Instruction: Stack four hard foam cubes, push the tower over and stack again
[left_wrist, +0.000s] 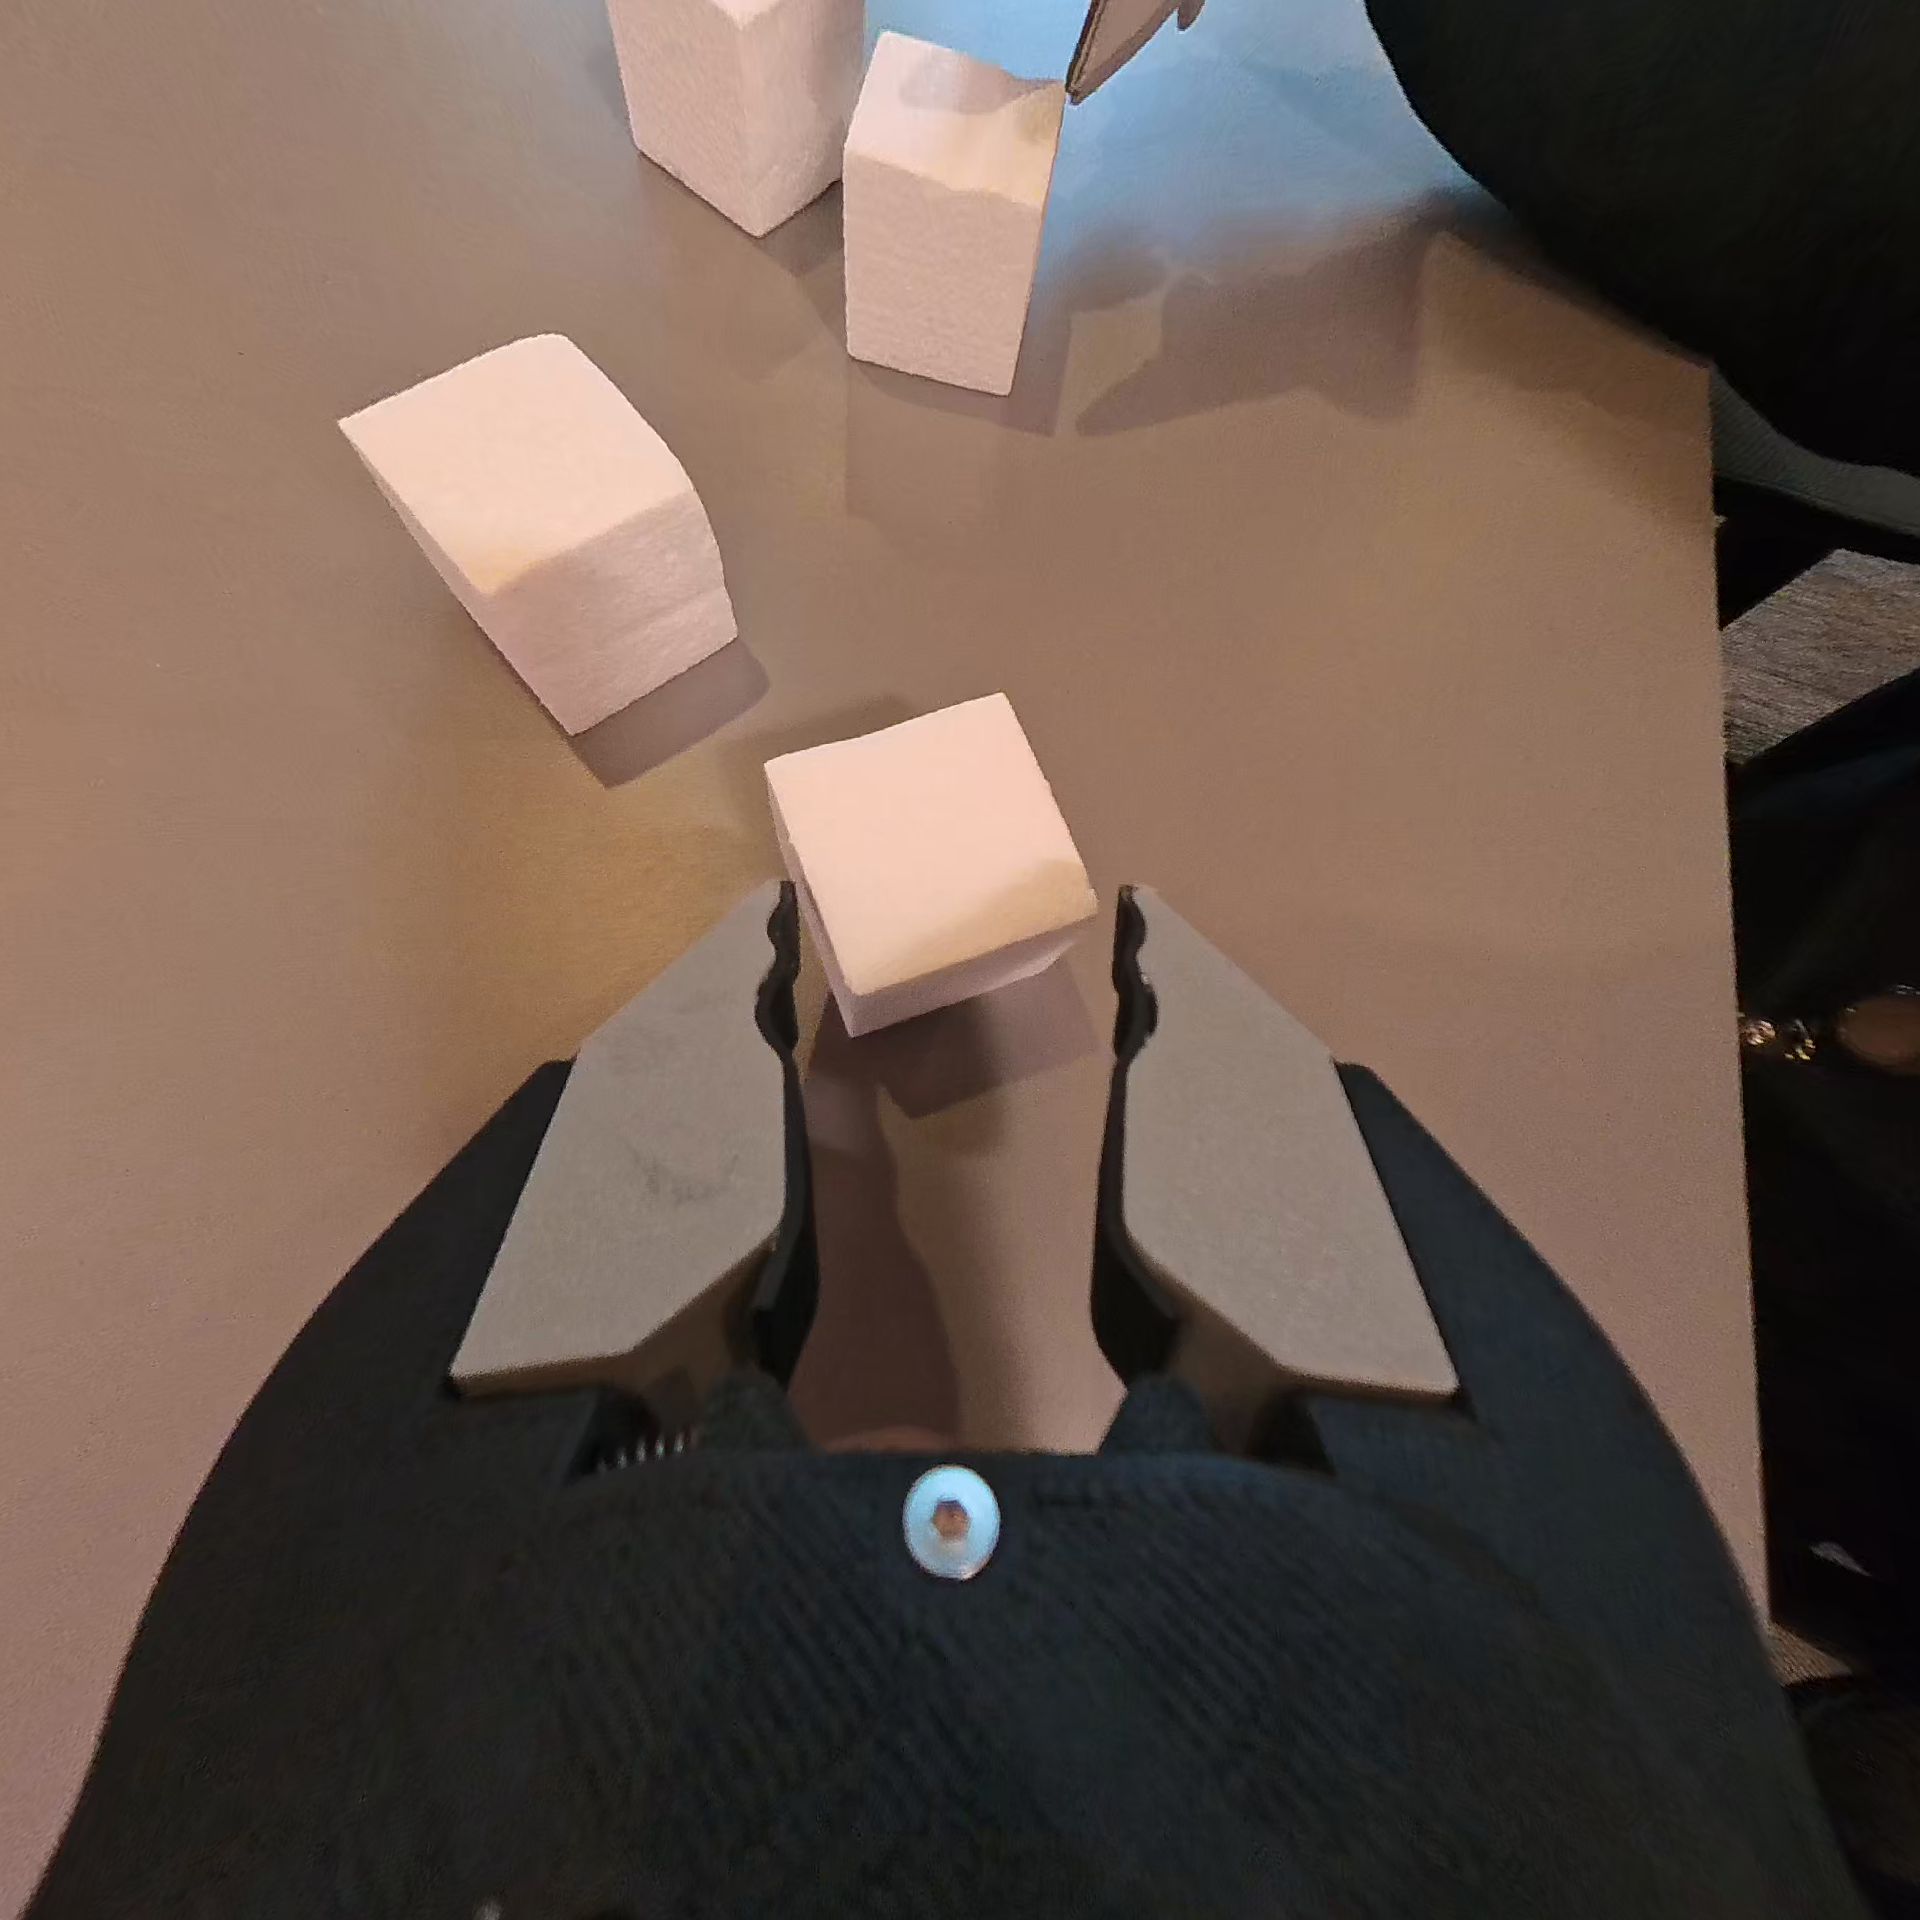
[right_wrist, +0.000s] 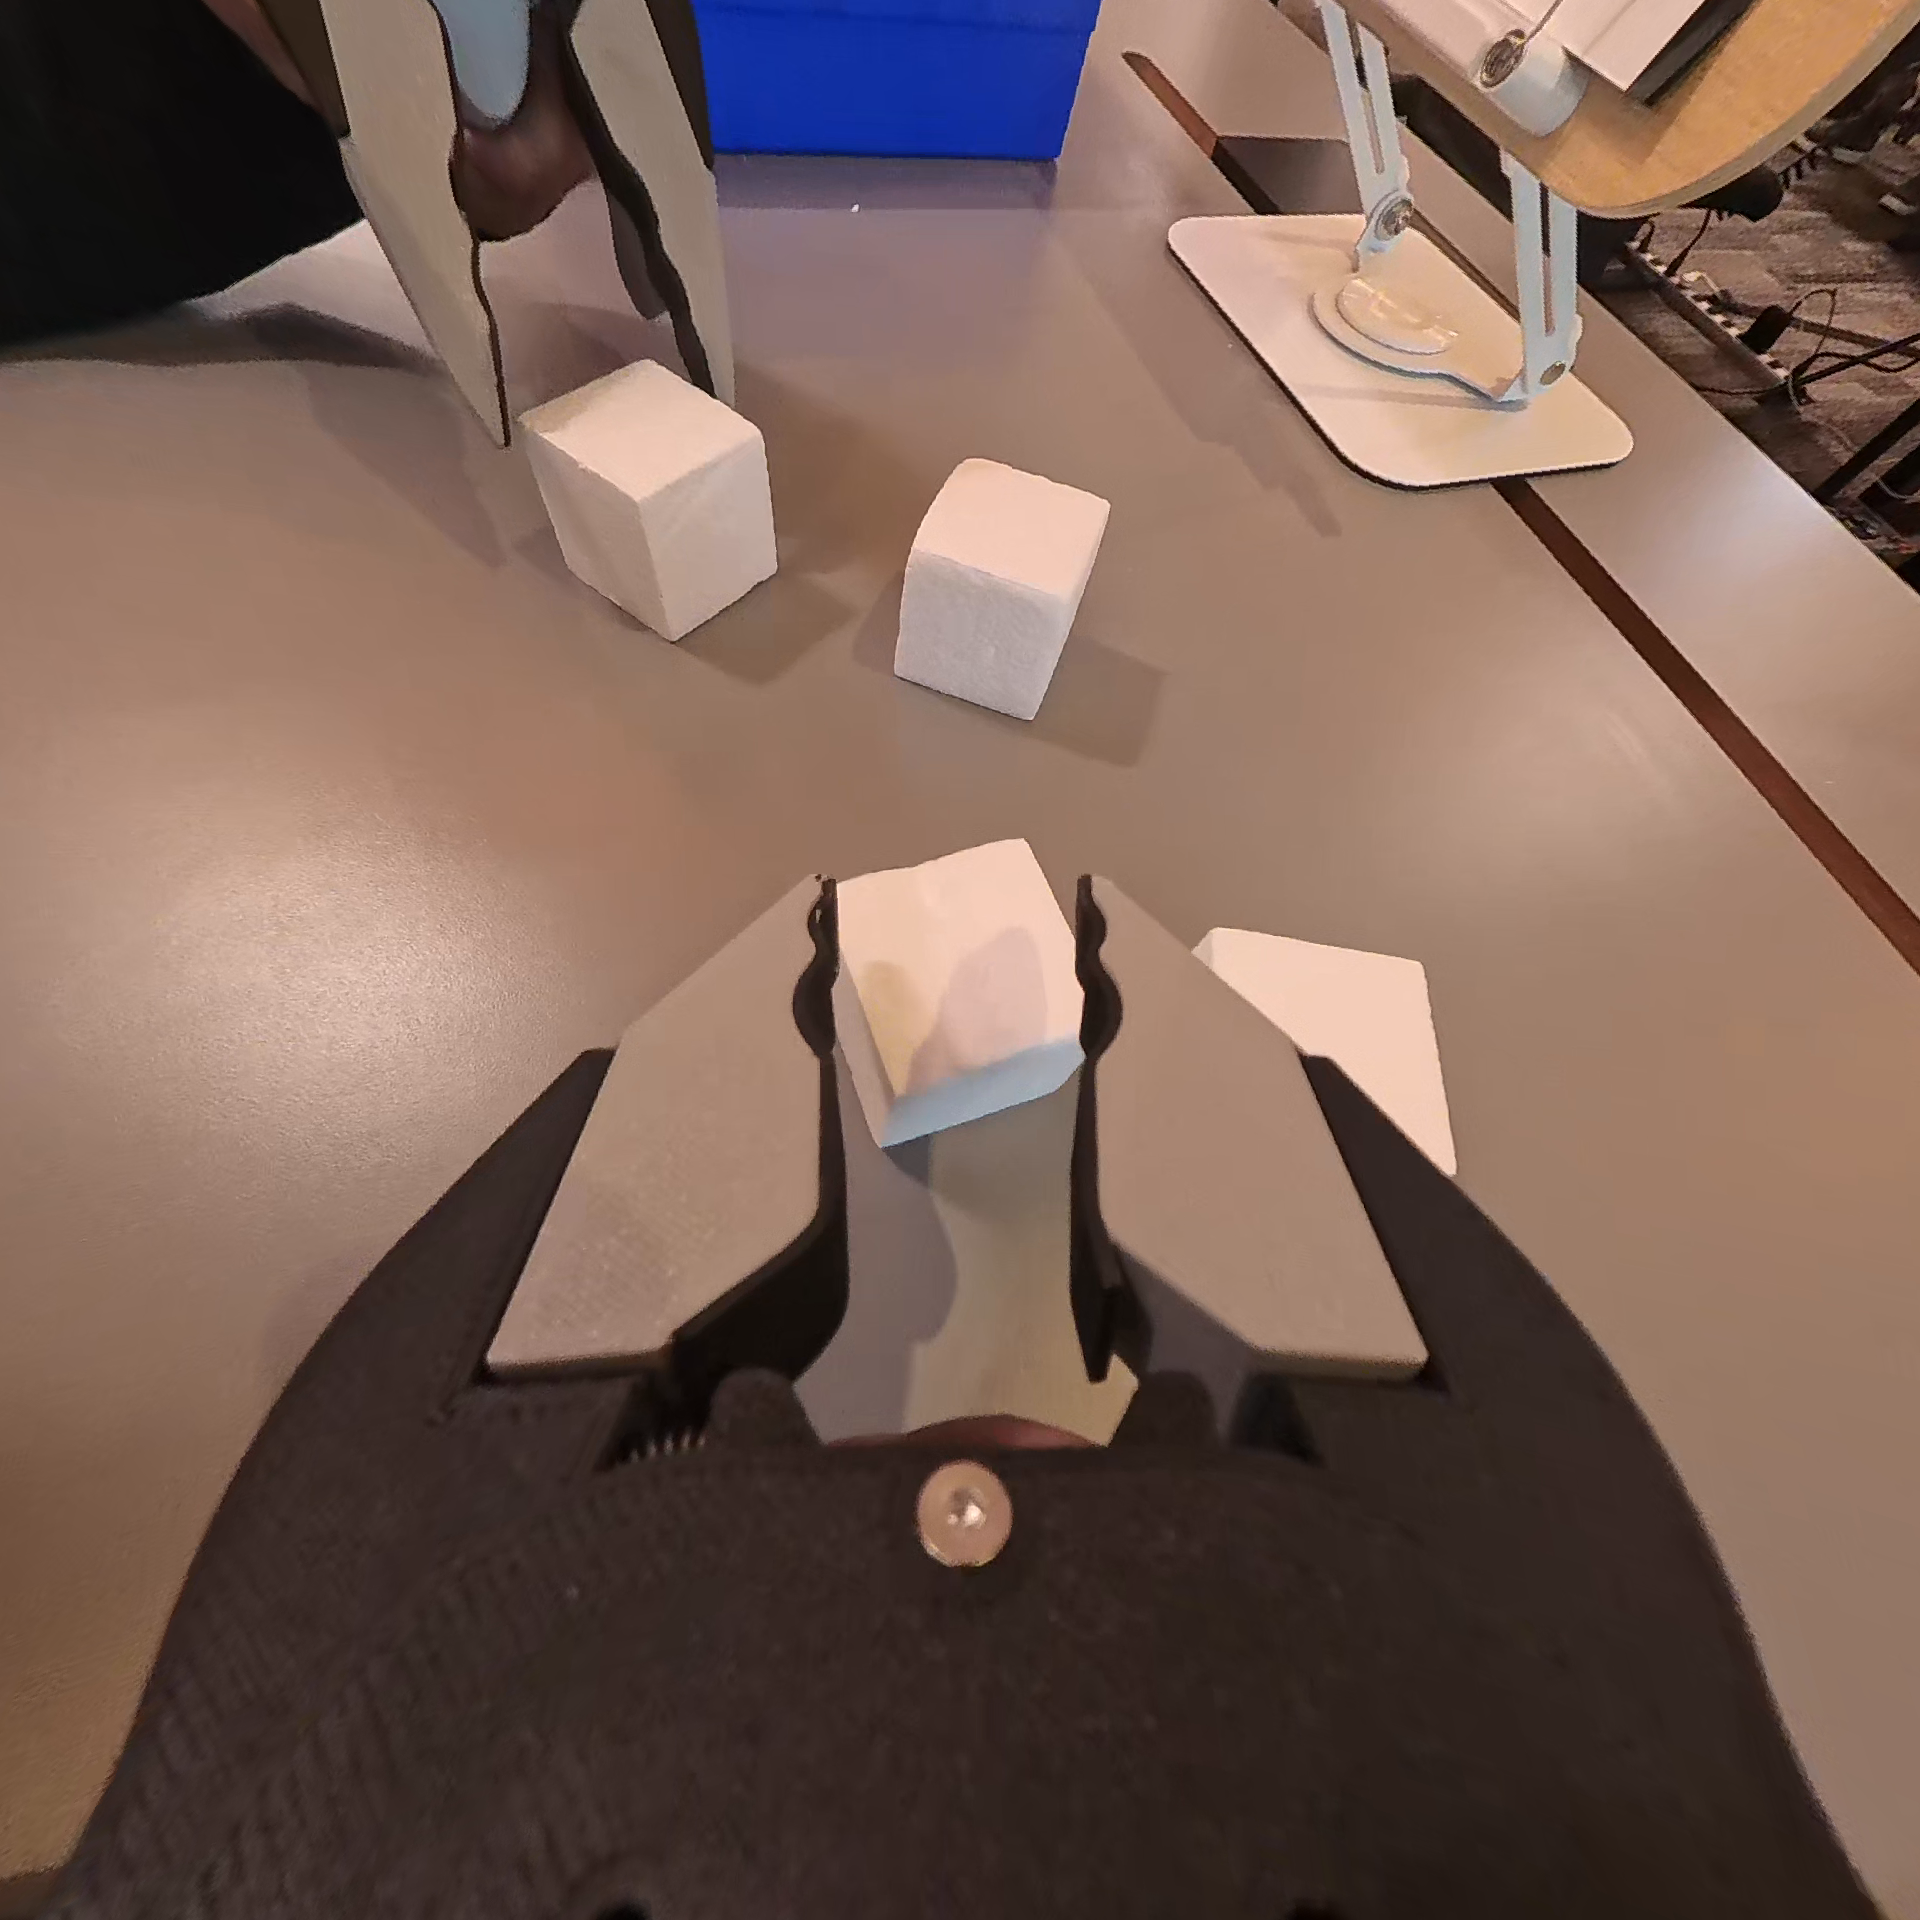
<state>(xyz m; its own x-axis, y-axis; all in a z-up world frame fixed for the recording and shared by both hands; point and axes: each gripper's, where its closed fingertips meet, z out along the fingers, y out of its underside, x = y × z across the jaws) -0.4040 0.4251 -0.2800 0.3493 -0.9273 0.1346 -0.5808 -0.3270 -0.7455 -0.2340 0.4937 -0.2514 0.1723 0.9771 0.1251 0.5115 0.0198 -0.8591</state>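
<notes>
Left gripper (left_wrist: 951, 894) straddles one foam cube (left_wrist: 925, 862), fingers spread, only the left finger touching; right gripper (right_wrist: 951, 883) clamps another cube (right_wrist: 951, 977) on the grey table (right_wrist: 312, 831)

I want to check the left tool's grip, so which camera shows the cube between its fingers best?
The left wrist view: the cube sits between the left tool tips, with a gap on the right side. The right wrist view shows the same cube farther off, the left tool straddling it from above.
</notes>
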